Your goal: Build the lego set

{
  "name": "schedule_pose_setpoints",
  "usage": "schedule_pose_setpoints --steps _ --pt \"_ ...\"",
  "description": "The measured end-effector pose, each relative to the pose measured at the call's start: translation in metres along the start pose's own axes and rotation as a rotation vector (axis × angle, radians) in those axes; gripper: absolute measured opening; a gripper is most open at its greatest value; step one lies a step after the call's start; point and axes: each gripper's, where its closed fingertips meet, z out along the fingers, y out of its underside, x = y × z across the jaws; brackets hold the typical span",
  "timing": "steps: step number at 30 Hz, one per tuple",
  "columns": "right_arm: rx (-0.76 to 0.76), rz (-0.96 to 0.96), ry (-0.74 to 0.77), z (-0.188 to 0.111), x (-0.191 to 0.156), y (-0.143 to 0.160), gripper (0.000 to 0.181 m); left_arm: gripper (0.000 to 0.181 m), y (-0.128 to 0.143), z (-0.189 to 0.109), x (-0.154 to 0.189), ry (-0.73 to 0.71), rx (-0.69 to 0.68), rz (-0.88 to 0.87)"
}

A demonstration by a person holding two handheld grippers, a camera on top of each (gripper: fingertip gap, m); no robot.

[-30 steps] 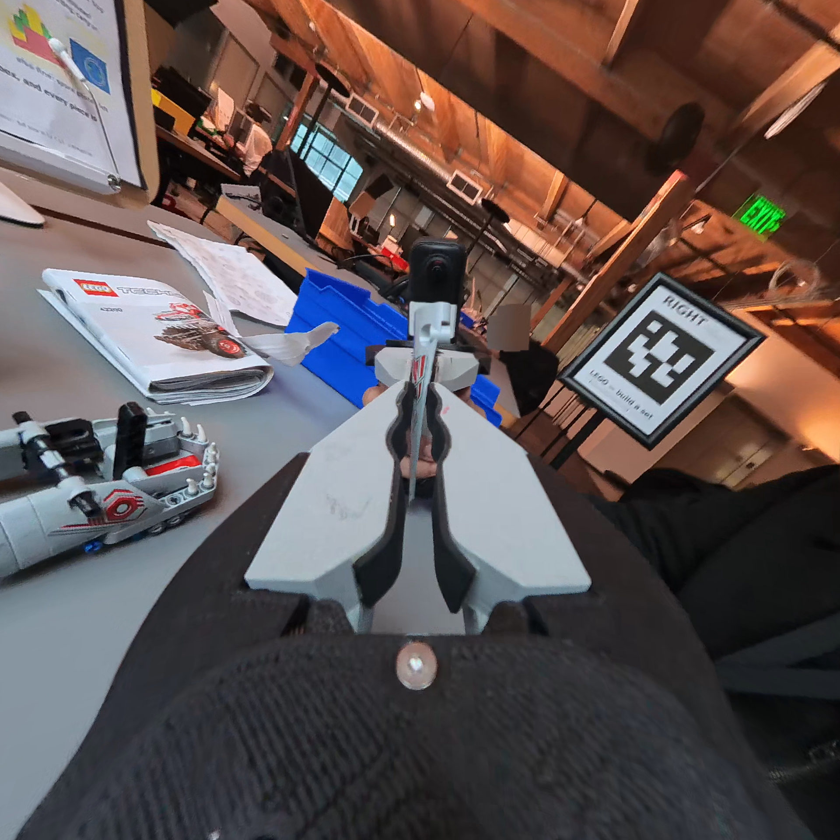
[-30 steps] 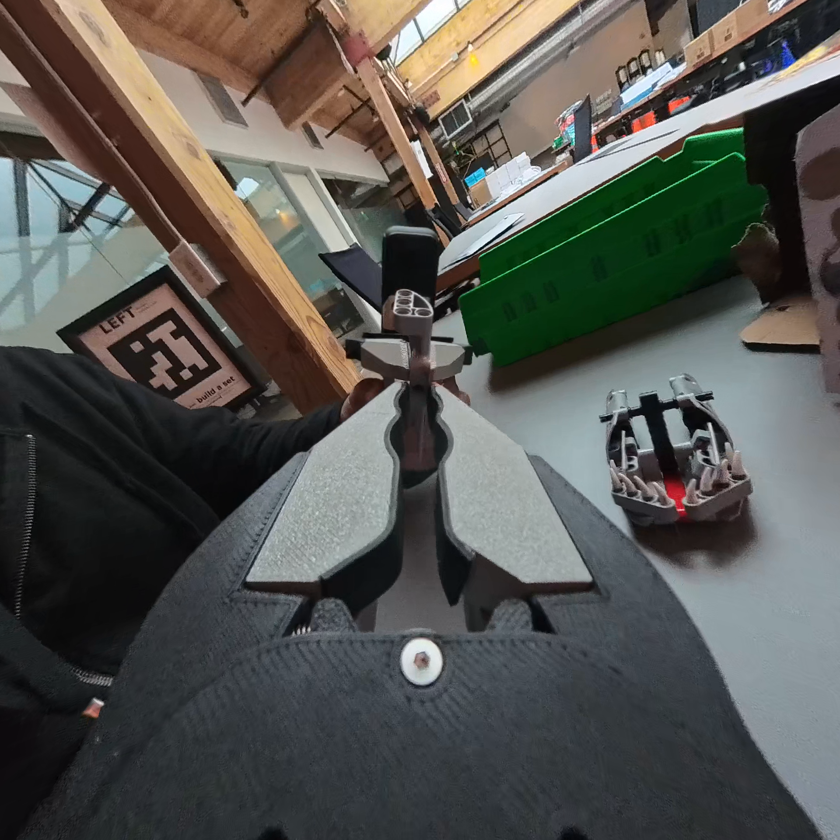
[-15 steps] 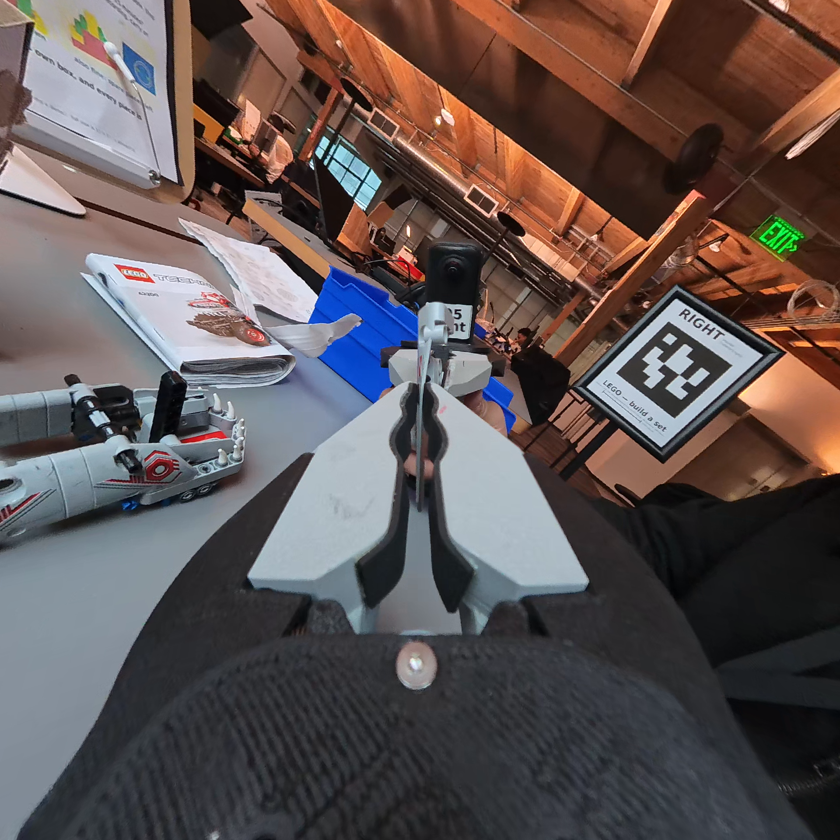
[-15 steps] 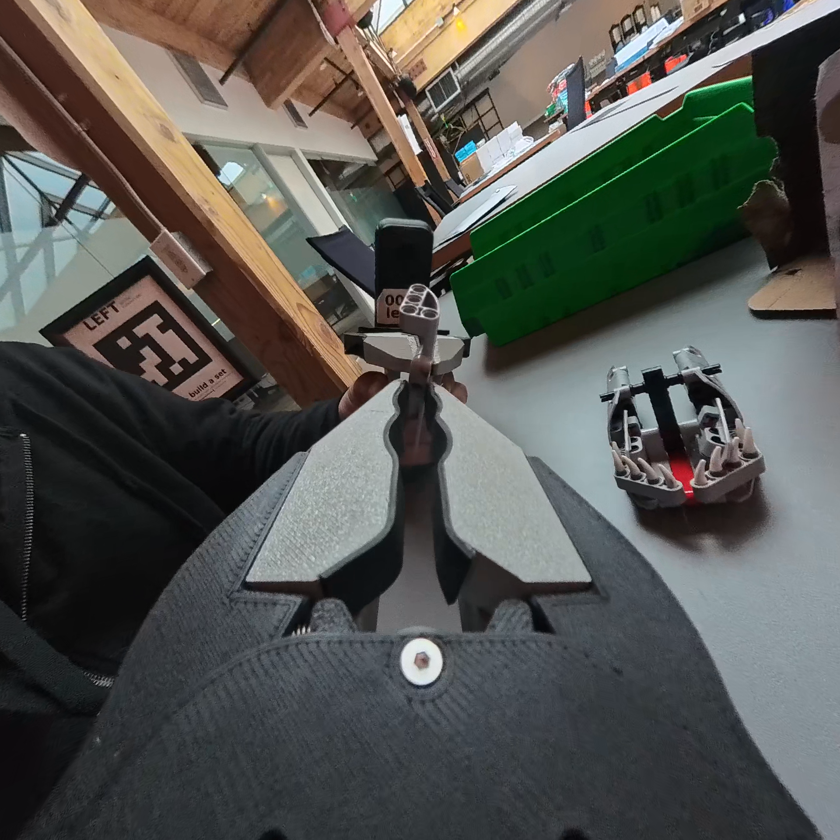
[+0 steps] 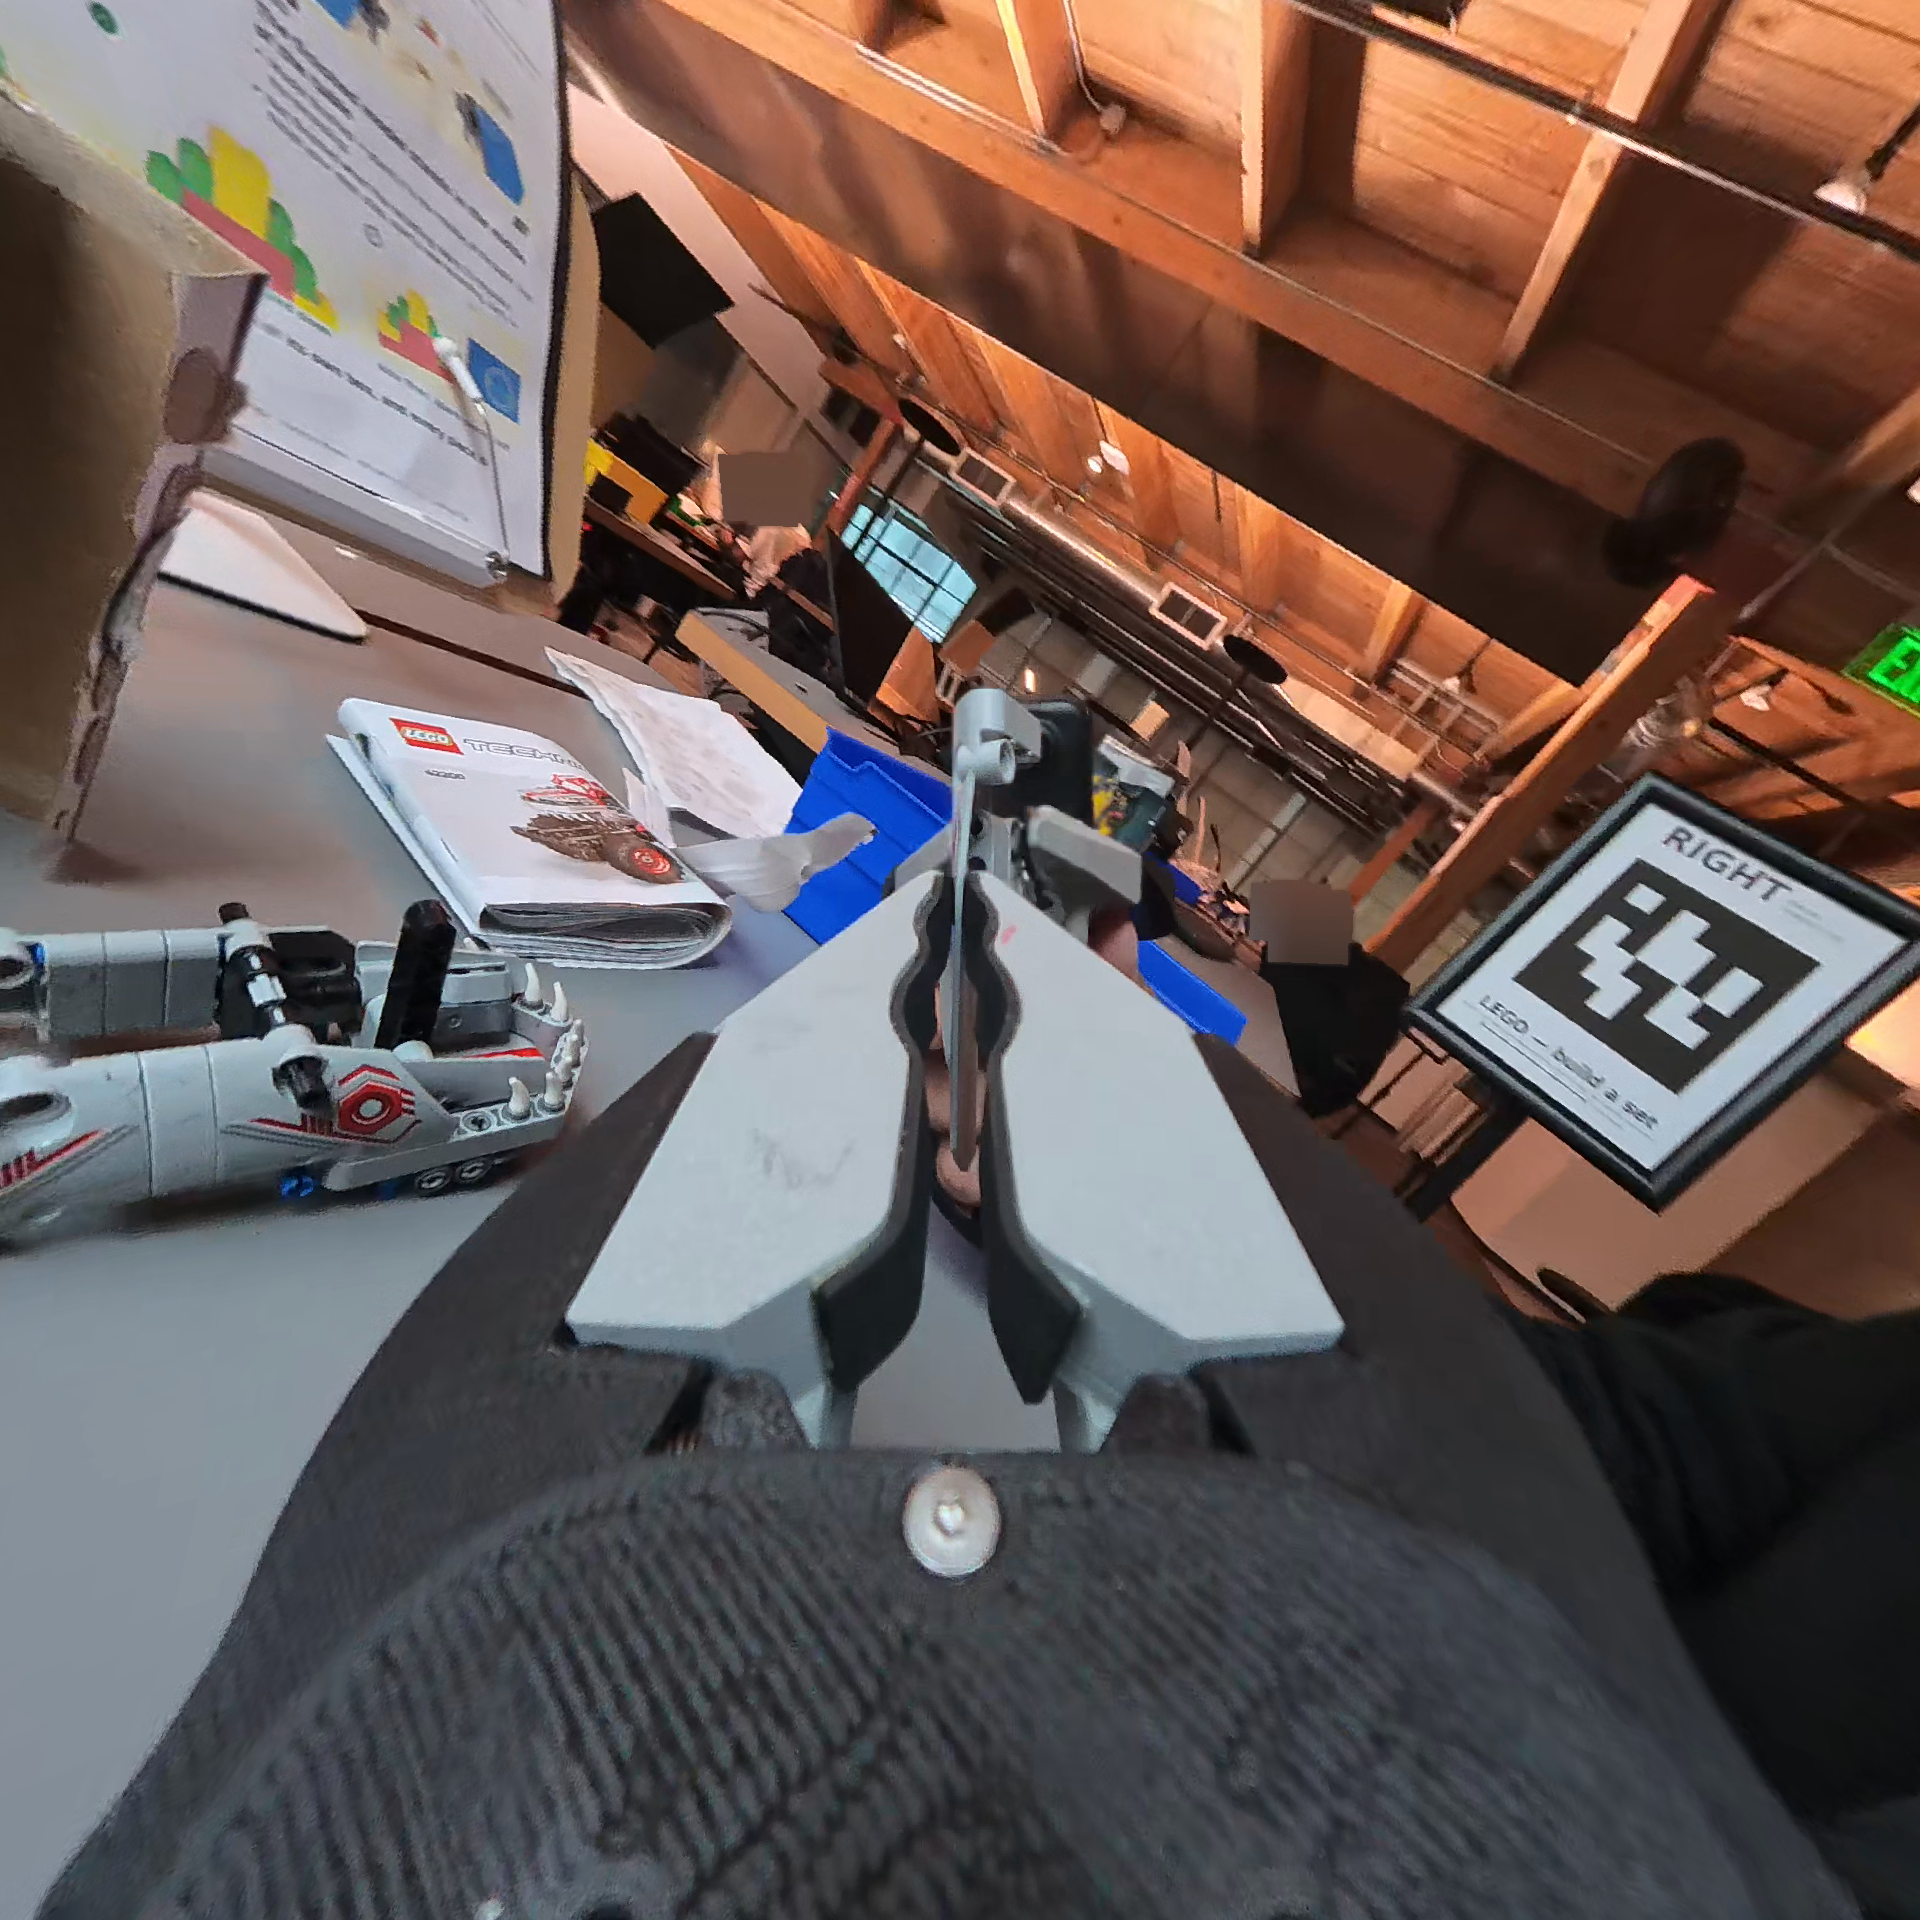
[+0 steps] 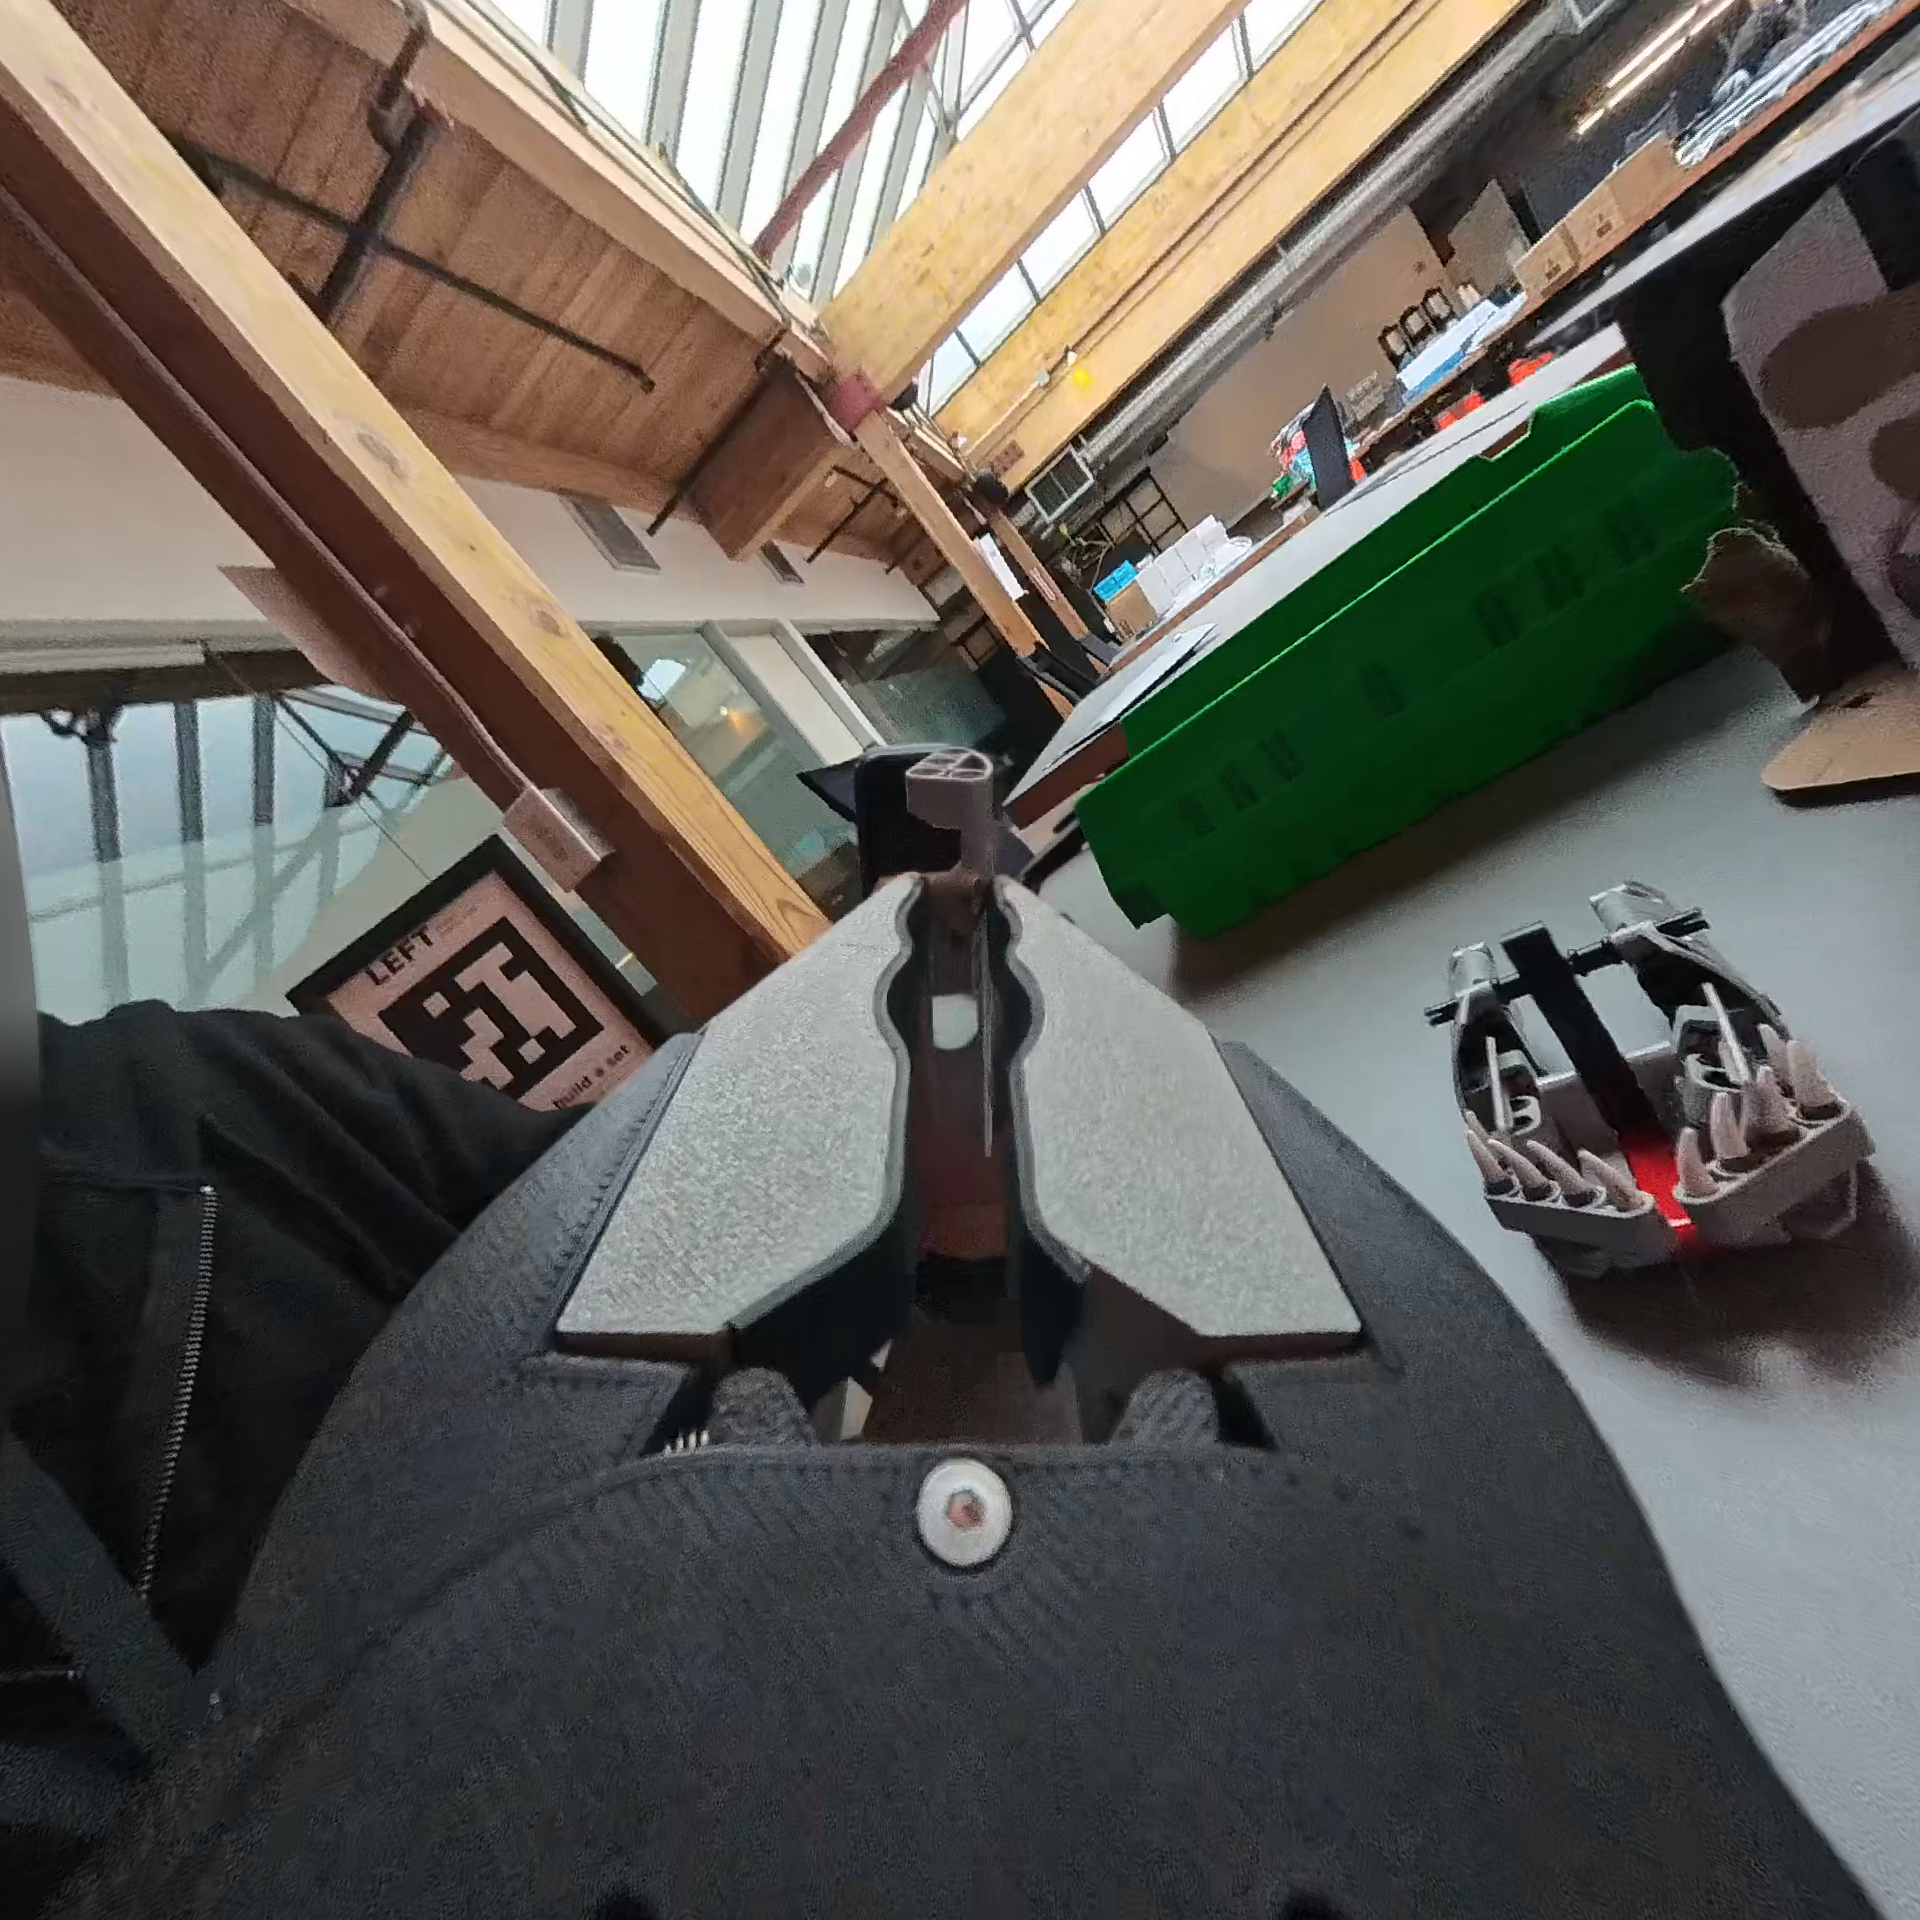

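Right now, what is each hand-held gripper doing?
Left hand-held gripper: shut on a thin grey lego piece.
Right hand-held gripper: shut on the same piece.

The left gripper (image 5: 961, 883) has matt grey plastic fingers (image 5: 790, 1132) with black rubbery pads. The part-built lego model (image 5: 312, 1081) is glossy grey plastic. The instruction booklet (image 5: 520, 821) is smooth paper. The table (image 6: 1714, 1455) looks matt grey. The green bin (image 6: 1403, 665) is shiny plastic.
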Motion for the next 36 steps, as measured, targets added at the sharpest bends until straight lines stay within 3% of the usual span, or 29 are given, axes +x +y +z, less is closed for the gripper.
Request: schedule_pose_setpoints --steps 4,9,13,16,24,29,33,36 --pt "0.000 -0.007 0.030 -0.001 0.004 0.000 0.004 0.000 0.002 0.001 -0.003 -0.076 0.043 0.028" --pt "-0.040 0.009 -0.003 -0.004 0.000 0.003 0.003 0.004 0.000 0.005 0.007 0.044 -0.088 -0.010" --pt "-0.078 0.014 -0.003 -0.001 0.001 0.009 0.003 0.004 0.002 0.001 0.005 0.042 -0.138 0.020" --pt "-0.088 0.012 0.040 0.002 0.006 0.012 0.002 0.000 0.001 -0.004 -0.003 -0.023 -0.088 0.055" --pt "-0.029 0.113 0.036 0.002 0.014 0.010 0.002 0.001 0.001 -0.003 -0.010 -0.006 -0.041 -0.029" --pt "-0.041 0.053 0.052 0.003 0.010 0.009 0.003 0.000 -0.001 -0.004 -0.008 -0.008 -0.043 0.006" --pt "-0.131 -0.263 0.142 0.005 -0.004 0.009 0.004 0.000 -0.005 -0.004 0.005 0.005 -0.075 0.207" --pt "-0.138 -0.286 0.123 0.003 -0.009 0.010 0.006 0.000 -0.004 -0.003 0.010 0.045 -0.072 0.193"
